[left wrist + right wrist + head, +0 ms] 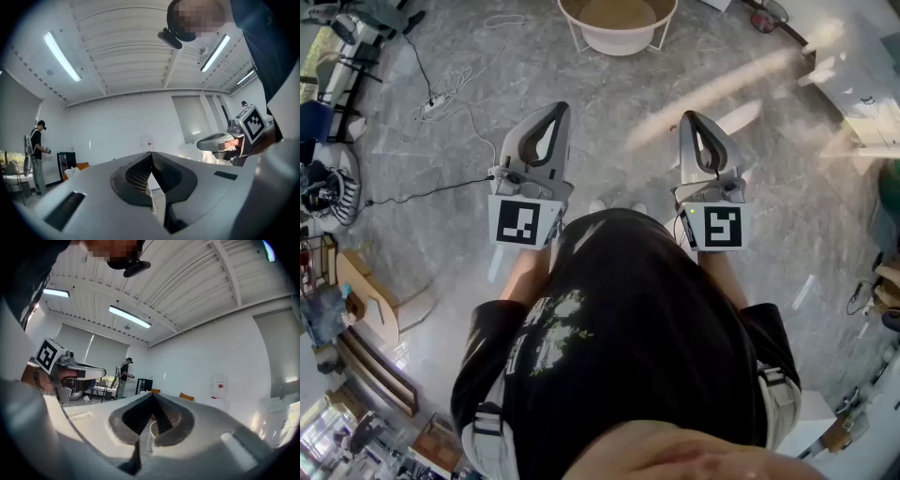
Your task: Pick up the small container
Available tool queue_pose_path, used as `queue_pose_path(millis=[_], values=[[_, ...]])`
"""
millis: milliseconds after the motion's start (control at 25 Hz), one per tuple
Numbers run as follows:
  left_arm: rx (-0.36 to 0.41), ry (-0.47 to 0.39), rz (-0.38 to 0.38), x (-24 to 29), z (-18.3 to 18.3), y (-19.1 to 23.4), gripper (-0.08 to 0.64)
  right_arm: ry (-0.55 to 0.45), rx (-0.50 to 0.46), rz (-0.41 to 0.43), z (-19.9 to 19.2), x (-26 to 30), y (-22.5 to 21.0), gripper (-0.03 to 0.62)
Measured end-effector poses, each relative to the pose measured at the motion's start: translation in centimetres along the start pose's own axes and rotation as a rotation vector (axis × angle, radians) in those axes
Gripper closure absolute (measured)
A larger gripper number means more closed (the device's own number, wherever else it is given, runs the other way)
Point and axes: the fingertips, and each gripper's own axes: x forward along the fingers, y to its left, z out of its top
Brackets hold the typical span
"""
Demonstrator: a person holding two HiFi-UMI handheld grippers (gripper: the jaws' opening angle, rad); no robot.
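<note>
Holding the grey plastic left gripper (553,109) and its twin right gripper (688,116) level over the grey marble floor (609,141), we see both pairs of fingers pressed together, empty; the round white container (617,39) stands ahead, well apart.

Black T-shirt (647,309), pale chest print (558,323). Grey left tongs (556,111), grey right tongs (690,118), black-white marker cubes (523,222).

The 2 grippers are held level, side by side, in front of the person's chest. The left gripper (553,112) and the right gripper (691,120) both have their jaws together, holding nothing.
</note>
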Motion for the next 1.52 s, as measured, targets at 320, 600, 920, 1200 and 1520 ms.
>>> queue_pose_path(millis=[320,600,920,1200,1520], values=[[0.002,0.021,-0.007,0.1,0.1,-0.3,0.548,-0.019,-0.03,0.012,0.8,-0.1,0.0,0.598],[-0.006,0.02,0.004,0.6,0.0,-1.3,0.548,-0.067,-0.133,0.065,0.5,-2.2,0.5,0.598],[0.014,0.043,0.012,1.7,-1.1,-6.0,0.548,-0.092,-0.072,0.022,-2.0,-6.1,-5.1,0.597],[-0.021,0.092,-0.004,2.3,-3.3,-9.4,0.546,-0.078,-0.045,-0.027,-4.0,-8.1,-8.1,0.597],[-0.004,0.027,-0.046,6.7,-2.6,-8.8,0.548,-0.063,-0.05,-0.043,-5.0,-5.3,-10.7,0.597]])
